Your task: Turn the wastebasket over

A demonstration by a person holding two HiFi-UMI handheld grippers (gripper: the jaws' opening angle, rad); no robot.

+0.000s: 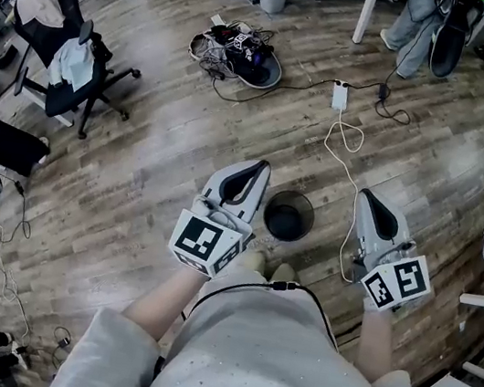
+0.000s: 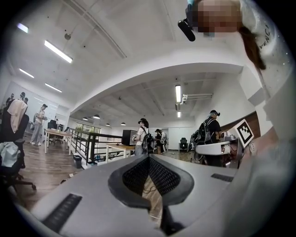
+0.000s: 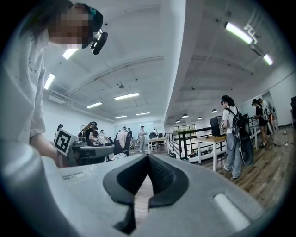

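Floor (image 1: 138, 151): pale wood planks, filling most of the head view.
Person: seen from above in a light grey top (image 1: 259, 358), a bare forearm reaching to each gripper, light shoes (image 1: 268, 265) side by side on the floor.
Office chair (image 1: 62, 54): black, on wheels, far left, with clothing draped over it.
Cable heap (image 1: 234, 55): a dark tangle on the floor well ahead of the person.
White cord (image 1: 345, 160): runs from a white power block (image 1: 340, 96) back along the floor and passes beside the right gripper.
Left gripper (image 1: 260, 168): grey, pointing away from the person, held roughly level, with a square-marker cube (image 1: 206, 242) at its rear.
Left fingers (image 2: 135, 177): closed together at the tips, with nothing between them; the left gripper view shows only the room beyond.
Right gripper (image 1: 367, 196): grey, also pointing away, marker cube (image 1: 396, 282) at its rear.
Right fingers (image 3: 163, 178): pressed together at the tips, holding nothing.
Wastebasket (image 1: 289, 215): small, round and dark, standing upright on the floor with its open mouth facing up. It sits just ahead of the shoes. From above it shows between the two grippers, closer to the left one. Neither gripper holds it.
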